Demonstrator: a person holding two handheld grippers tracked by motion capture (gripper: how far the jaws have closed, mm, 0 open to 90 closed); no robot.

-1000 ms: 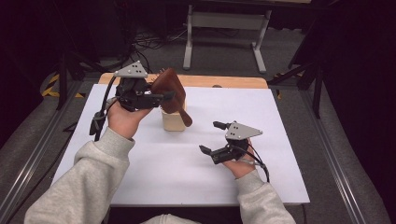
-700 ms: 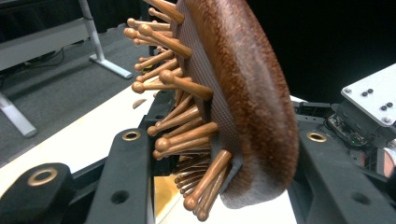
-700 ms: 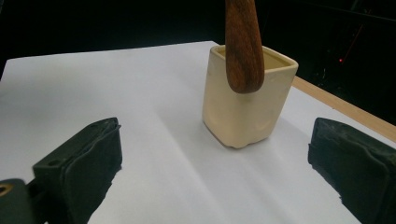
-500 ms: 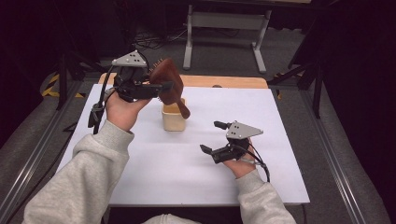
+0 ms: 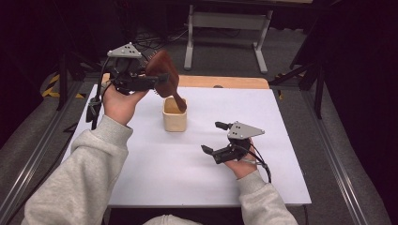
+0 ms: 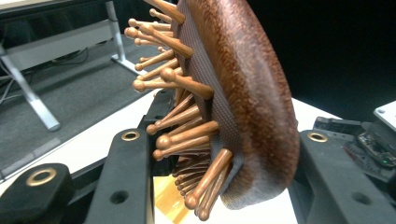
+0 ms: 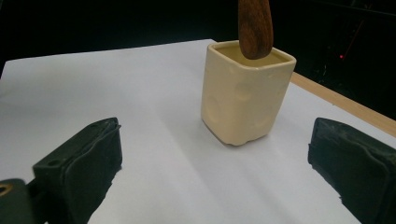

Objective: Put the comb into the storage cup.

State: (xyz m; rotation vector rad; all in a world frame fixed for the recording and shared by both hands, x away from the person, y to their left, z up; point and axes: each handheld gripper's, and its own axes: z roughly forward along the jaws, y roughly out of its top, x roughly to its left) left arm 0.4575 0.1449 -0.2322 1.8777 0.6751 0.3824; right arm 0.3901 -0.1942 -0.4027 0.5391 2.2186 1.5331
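While gripped by left fingers [image 6: 126, 186]: hairbrush [image 5: 163, 75].

The left hand-held gripper [image 5: 162, 79] is raised, its jaws level and clamped on what it holds. The right hand-held gripper [image 5: 216, 137] sits low, jaws wide apart with nothing between them. Both forearms come in sleeved in grey.

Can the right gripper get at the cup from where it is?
Probably yes: the right gripper is open, facing the cup across bare table. The brush handle hangs over the cup's mouth, not its sides.
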